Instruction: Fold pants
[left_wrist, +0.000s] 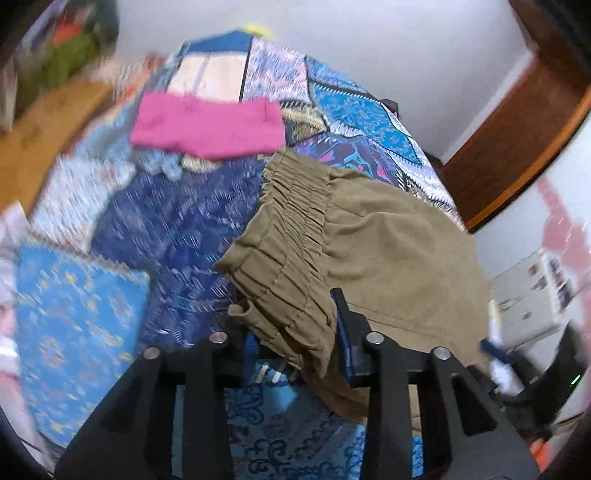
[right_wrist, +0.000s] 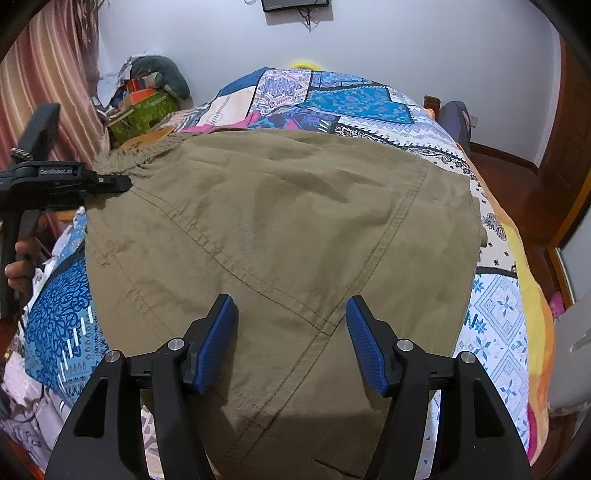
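Khaki pants (right_wrist: 280, 221) with a gathered elastic waistband (left_wrist: 291, 218) lie spread over a patchwork quilt. In the left wrist view my left gripper (left_wrist: 295, 332) is shut on the near corner of the waistband. The cloth bunches between its jaws and hides the left finger; only the blue right pad (left_wrist: 345, 332) shows. The right wrist view shows that same left gripper (right_wrist: 110, 182) at the pants' left edge, pinching the waistband. My right gripper (right_wrist: 290, 306) stands open just over the seam crossing of the pants, with flat cloth under its blue pads (right_wrist: 218, 339).
A folded pink garment (left_wrist: 207, 127) lies farther up the quilt (left_wrist: 74, 325). Boxes and clutter (right_wrist: 144, 110) fill the corner by a striped curtain (right_wrist: 48, 74). A wooden door frame (left_wrist: 517, 129) stands right of the bed. A person's hand (right_wrist: 20, 266) holds the left gripper's handle.
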